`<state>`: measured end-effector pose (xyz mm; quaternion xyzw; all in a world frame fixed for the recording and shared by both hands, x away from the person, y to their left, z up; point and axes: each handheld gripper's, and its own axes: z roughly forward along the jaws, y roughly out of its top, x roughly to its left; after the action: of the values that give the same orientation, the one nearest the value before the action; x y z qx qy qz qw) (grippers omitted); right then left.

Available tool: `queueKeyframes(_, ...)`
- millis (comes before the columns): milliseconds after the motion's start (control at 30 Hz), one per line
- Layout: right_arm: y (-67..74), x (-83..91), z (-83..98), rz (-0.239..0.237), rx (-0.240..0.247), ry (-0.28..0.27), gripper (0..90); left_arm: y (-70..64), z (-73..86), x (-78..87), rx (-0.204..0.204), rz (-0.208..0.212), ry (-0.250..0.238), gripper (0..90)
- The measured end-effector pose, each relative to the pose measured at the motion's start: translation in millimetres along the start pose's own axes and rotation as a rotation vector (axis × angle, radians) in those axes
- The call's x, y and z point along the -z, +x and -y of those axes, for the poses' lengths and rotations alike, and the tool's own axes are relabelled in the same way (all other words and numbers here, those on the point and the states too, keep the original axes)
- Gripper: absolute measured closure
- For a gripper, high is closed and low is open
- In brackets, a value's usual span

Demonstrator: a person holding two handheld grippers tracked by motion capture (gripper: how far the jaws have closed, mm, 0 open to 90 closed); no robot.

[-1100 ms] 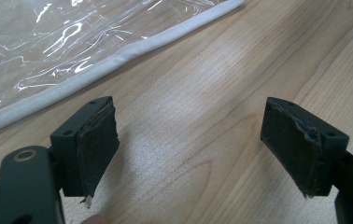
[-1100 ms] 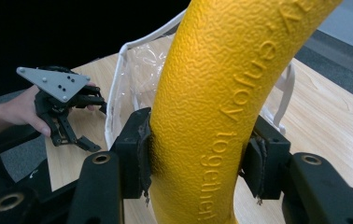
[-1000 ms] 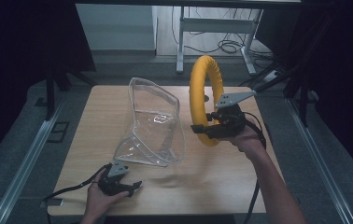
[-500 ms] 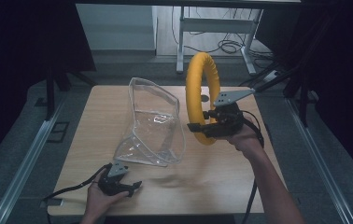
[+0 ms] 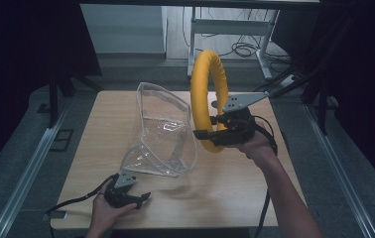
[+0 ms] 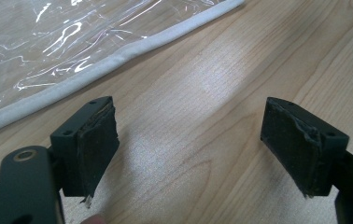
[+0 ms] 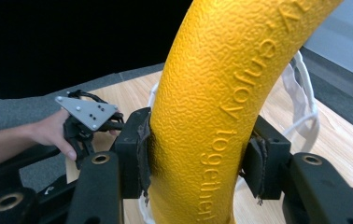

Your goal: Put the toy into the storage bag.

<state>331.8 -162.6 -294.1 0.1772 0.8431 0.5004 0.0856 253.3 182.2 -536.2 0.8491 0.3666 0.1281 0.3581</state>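
A yellow foam ring (image 5: pixel 203 94) stands upright above the table, held at its lower part by my right gripper (image 5: pixel 210 135), which is shut on it. Up close the ring (image 7: pixel 212 107) has raised lettering and is squeezed between both pads. A clear plastic bag (image 5: pixel 163 131) with white piping stands open just left of the ring. My left gripper (image 5: pixel 137 199) rests on the table near the front edge, jaws open and nothing between them; the bag's white edge (image 6: pixel 95 65) lies just beyond its fingertips.
The wooden table (image 5: pixel 245 198) has bare surface at the front right and along the left side. A metal table frame and cables (image 5: pixel 235 34) stand on the floor behind. A rail (image 5: pixel 27 173) runs along the left.
My right gripper has carried the yellow ring leftward, closer to the bag's open mouth. The left gripper has stayed where it was.
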Motion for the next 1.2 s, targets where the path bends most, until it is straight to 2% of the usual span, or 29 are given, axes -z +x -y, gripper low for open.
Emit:
queueKeyframes(633, 13.3, -8.7, -28.2, -0.043, 0.042, -0.053, 49.2, 0.0, 0.0, 0.0, 0.003, 0.001, -0.002, 18.8)
queueKeyframes(1200, 19.8, -15.1, -39.9, -0.067, 0.060, -0.070, 49.2, 0.1, 0.0, 0.0, 0.003, 0.001, -0.002, 18.8)
